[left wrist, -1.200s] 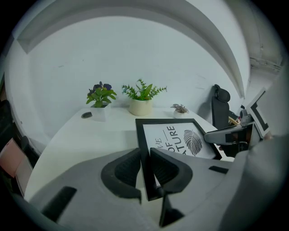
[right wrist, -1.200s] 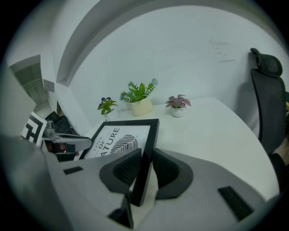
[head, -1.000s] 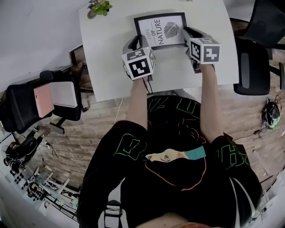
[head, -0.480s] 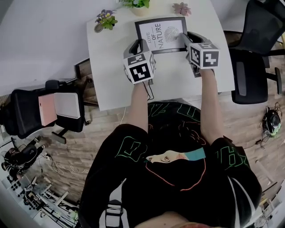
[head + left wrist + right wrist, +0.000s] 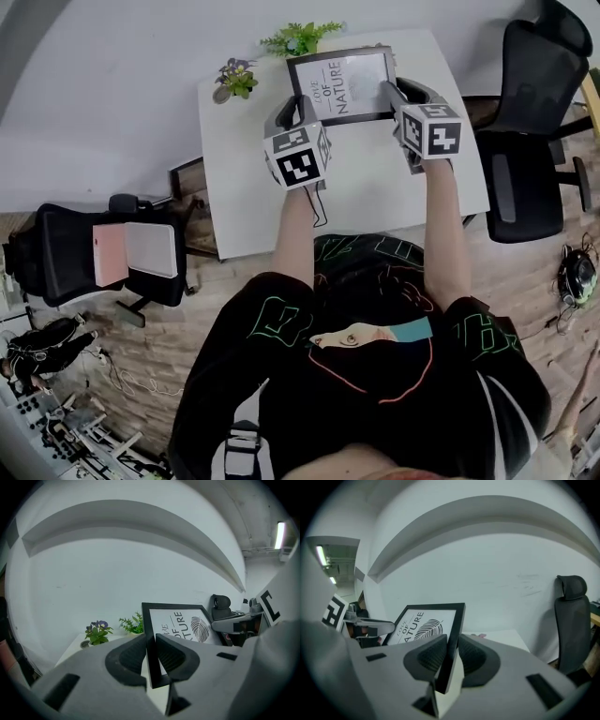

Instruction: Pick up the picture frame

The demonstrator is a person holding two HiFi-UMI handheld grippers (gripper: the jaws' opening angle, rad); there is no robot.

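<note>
Black-rimmed picture frame, upper centre of the head view, tilted over the white table. Pinched on its left edge by the left gripper, on its right edge by the right gripper. Potted plants just beyond, toward upper left.

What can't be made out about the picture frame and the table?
- Head view: lower corners of the black rectangular picture frame, covered by the left gripper and right gripper.
- Both gripper views: the white table under the frame, blocked by gripper bodies.
- Left gripper view: pot of the green leafy plant, behind the jaws.
</note>
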